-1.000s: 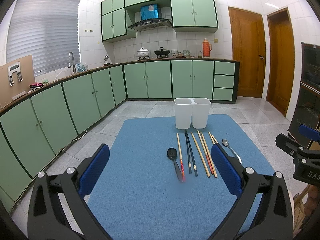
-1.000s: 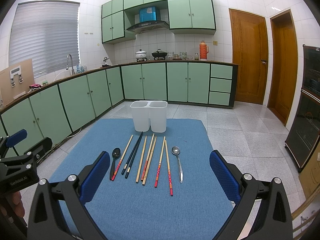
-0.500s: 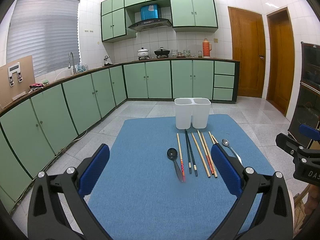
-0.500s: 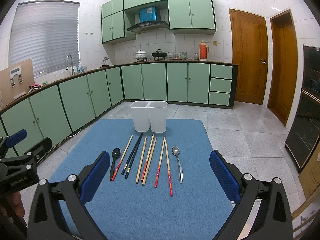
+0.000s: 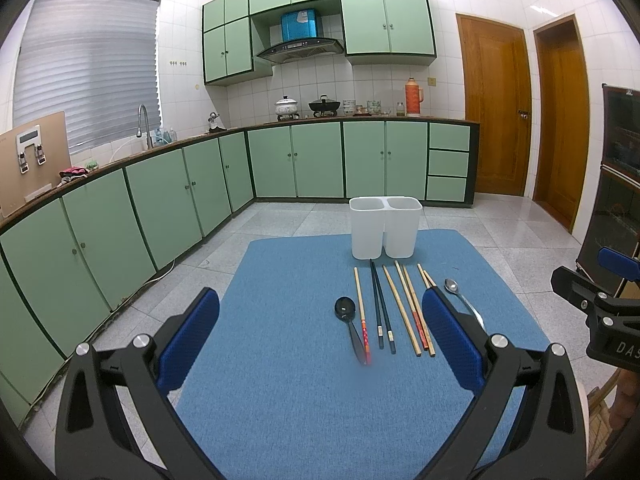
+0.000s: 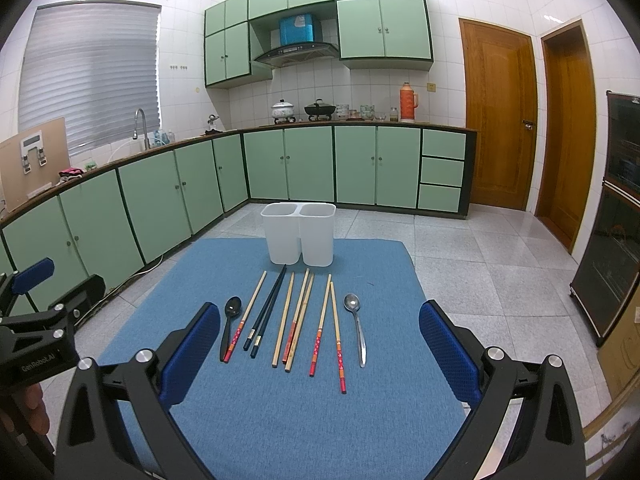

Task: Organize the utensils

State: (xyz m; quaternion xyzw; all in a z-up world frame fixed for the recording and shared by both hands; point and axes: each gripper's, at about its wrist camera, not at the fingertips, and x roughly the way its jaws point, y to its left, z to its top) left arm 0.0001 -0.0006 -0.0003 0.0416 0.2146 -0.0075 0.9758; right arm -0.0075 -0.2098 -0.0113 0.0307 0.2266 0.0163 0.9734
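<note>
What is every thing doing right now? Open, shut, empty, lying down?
Left gripper: open, empty.
Right gripper: open, empty.
White holder: upright, looks empty.
Chopsticks: lying flat.
Black spoon: lying flat.
Metal spoon: lying flat.
Wooden door: shut.

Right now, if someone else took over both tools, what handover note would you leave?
Left tool: open, empty, above the blue mat.
Right tool: open, empty, above the mat.
White two-compartment holder stands at the mat's far end; its inside is not visible.
Black spoon, chopsticks and metal spoon lie in a row before it.
Done: nothing visibly.
Left: every utensil into the holder.
</note>
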